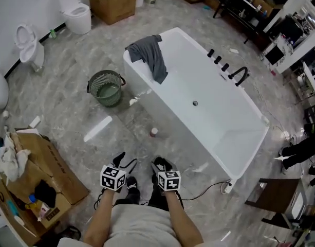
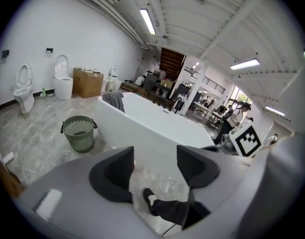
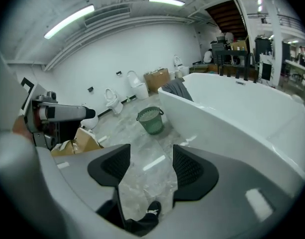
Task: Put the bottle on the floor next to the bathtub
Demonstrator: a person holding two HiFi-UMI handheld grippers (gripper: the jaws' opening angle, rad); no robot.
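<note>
From the head view we find the bottle [image 1: 153, 132] upright on the grey floor [image 1: 70, 107], just beside the outer wall of the white bathtub [image 1: 219, 122]. We cannot pick it out for certain in either gripper view.

Both grippers hang low in front of us, well short of the bottle. In the left gripper view the left gripper [image 2: 154, 158] has its fingers [image 2: 115, 176] spread, with only floor and a dark shoe [image 2: 151, 199] showing in the gap. In the right gripper view the right gripper [image 3: 151, 156] also has its fingers [image 3: 189, 171] spread over bare floor.

The left gripper view alone shows people at desks far behind the tub.

Open floor lies between us and the tub's long side. The green basket [image 1: 91, 86] stands apart from the tub's head end, and a cardboard box [image 1: 54, 169] sits to our left.

We see nothing lying in the basket. The tub holds only its drain [image 1: 195, 103], and a grey towel [image 1: 151, 55] hangs over its far rim. A smaller open box [image 1: 3, 194] at the lower left holds a dark item and small packets.
</note>
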